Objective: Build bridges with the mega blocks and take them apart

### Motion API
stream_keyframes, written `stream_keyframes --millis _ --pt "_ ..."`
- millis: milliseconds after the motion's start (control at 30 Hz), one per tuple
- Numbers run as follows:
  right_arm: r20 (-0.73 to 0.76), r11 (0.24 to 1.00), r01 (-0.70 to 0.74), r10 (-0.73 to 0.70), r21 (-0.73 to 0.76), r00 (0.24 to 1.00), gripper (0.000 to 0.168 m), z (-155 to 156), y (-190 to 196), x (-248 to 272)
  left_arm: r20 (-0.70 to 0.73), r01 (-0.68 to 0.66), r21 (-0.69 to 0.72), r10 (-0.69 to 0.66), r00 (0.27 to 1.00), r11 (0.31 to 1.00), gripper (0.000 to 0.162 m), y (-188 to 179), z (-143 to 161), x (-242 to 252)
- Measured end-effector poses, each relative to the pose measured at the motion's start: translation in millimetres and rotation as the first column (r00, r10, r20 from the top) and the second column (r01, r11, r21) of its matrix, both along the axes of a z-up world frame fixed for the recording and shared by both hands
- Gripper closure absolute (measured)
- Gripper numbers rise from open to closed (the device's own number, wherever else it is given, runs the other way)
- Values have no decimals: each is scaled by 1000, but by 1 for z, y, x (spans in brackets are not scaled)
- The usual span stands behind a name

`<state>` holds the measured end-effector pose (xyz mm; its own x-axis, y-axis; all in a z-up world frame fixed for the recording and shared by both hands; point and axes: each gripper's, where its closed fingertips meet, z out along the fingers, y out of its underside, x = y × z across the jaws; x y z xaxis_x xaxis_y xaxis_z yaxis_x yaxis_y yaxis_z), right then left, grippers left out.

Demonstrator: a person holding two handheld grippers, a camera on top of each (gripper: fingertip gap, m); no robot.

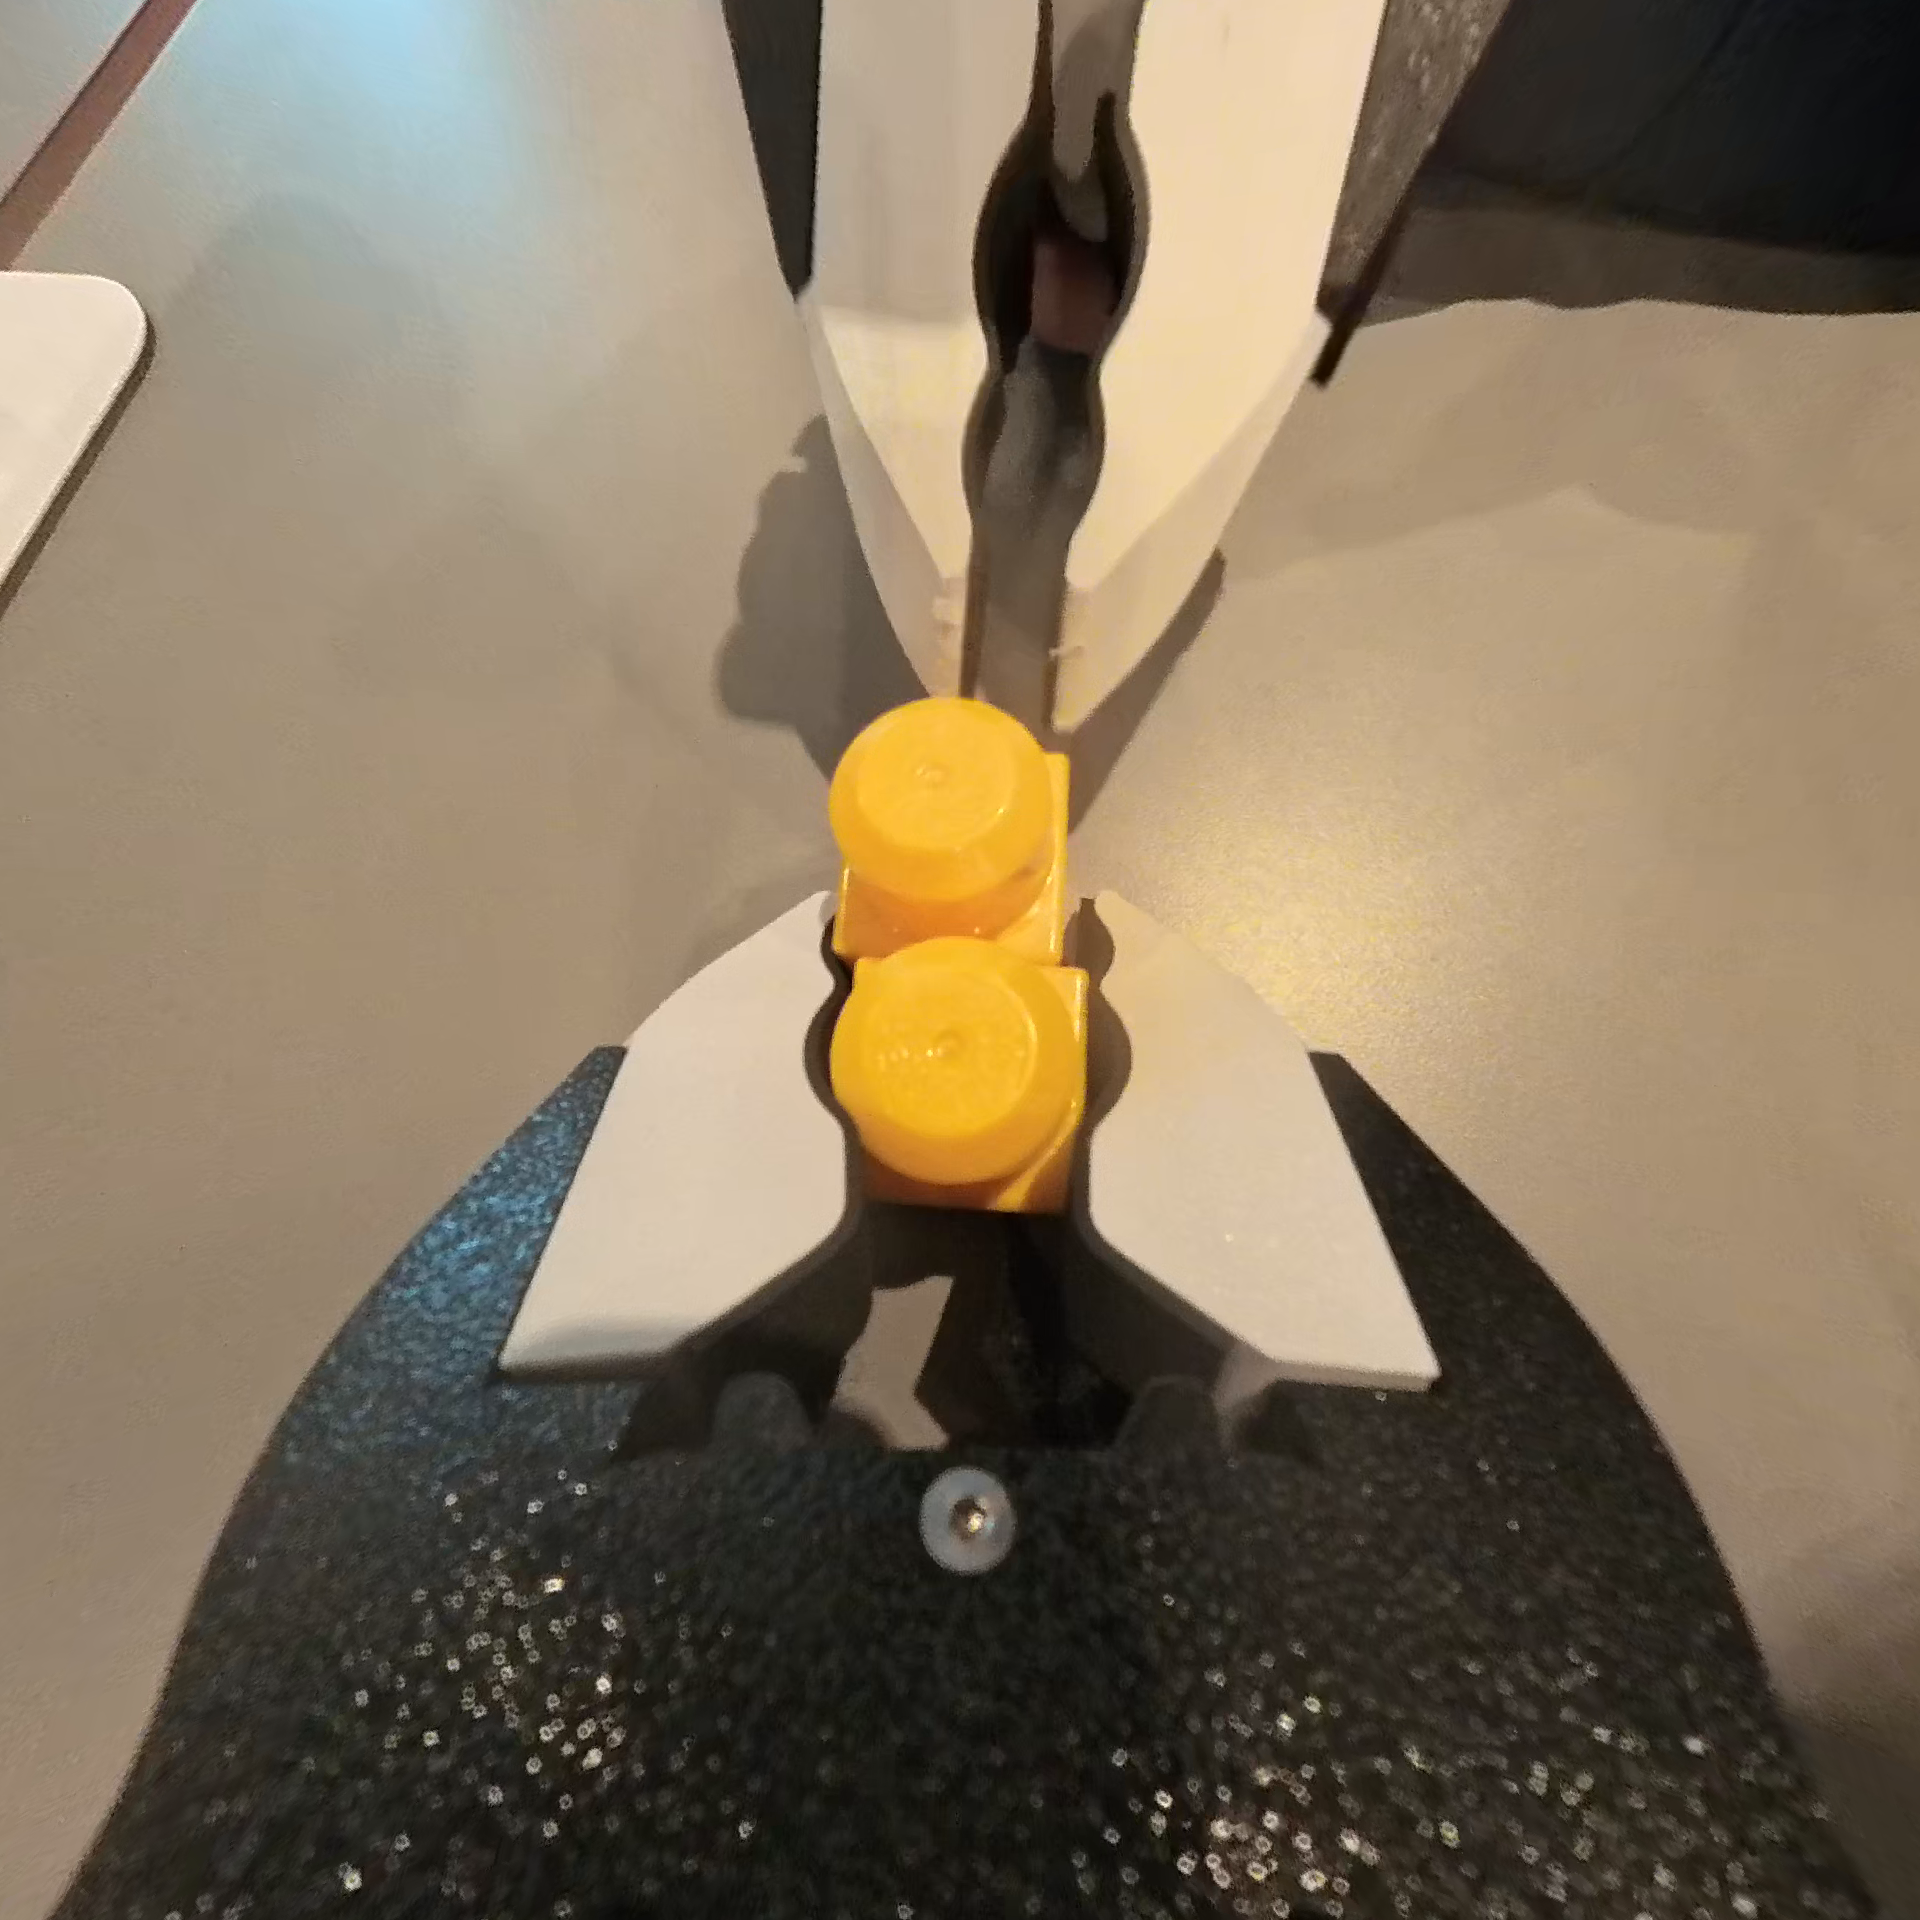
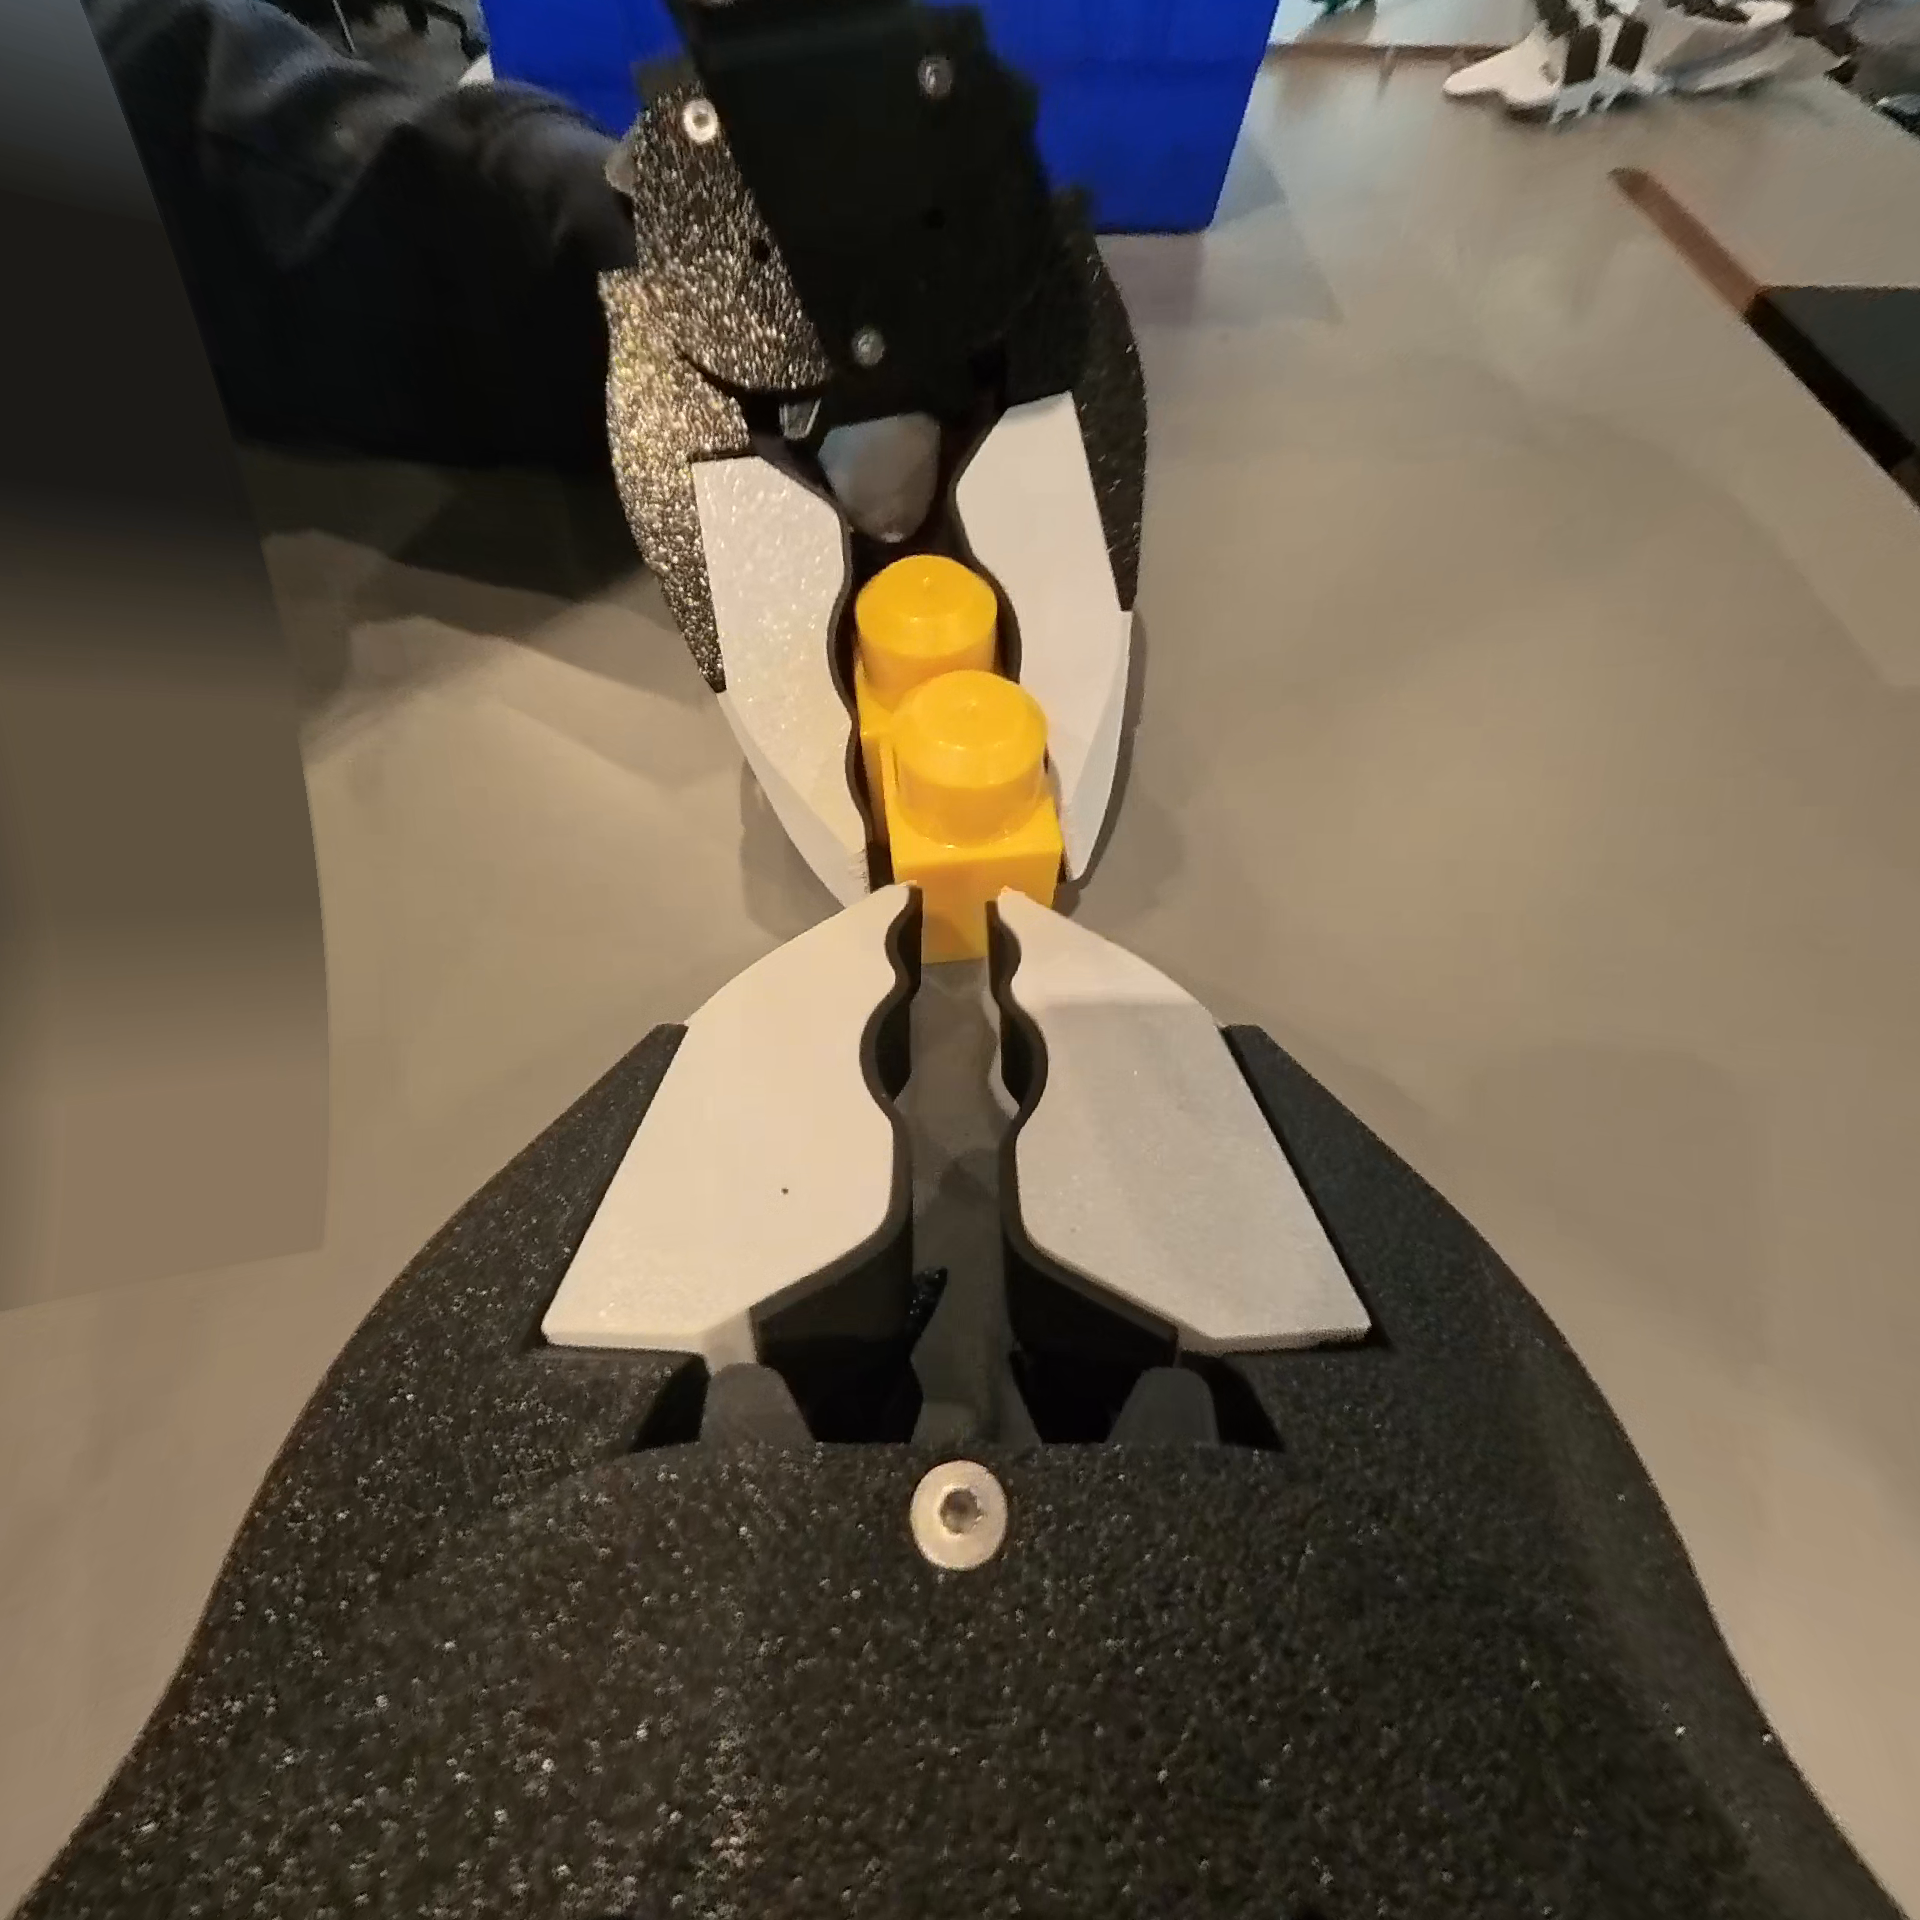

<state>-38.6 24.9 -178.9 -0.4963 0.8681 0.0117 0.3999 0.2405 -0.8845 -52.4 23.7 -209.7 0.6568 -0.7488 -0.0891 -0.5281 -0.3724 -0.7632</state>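
Right now your left hand-held gripper is clamped across the body of a yellow mega block, a two-stud piece lying lengthwise along the fingers, studs up. Gripping the flat sides rather than the studs looks deliberate: it keeps the block square and leaves the far end free.

Just beyond, your right hand-held gripper comes in nose to nose from the opposite direction. Its fingertips are closed onto the lower part of the block's free end, so both tools hold the same piece. From the right wrist view the far end appears to be a second yellow piece under the studded one, though the seam is hard to read. If so, opposing grips like this suit pulling the two apart, or pressing them home; I cannot tell which.

Under everything runs a plain grey worktop, matte, with soft shadows beneath the grippers. A pale rounded-corner tray sits at its left edge. Farther off stand a blue bin, a dark sleeve behind the left tool, and spare grippers at the back.
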Motion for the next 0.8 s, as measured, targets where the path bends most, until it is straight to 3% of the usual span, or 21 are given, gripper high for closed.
stream_keyframes --millis 33,200,433,800 --pt "0 1000 3 -3 3 1000 156 0 1 0 1 -1 -1 1 1000 1000 122 0 0 0" --pt "35 999 -4 2 36 999 152 -7 -2 -1 12 -11 -15 11 1000 1000 122 1 0 -1" --pt "44 998 -17 14 60 999 162 -10 -6 -3 30 -17 -28 18 999 999 121 3 0 0" --pt "49 997 -32 29 63 998 164 -11 -8 -3 26 -3 8 3 1000 1000 120 5 3 4"
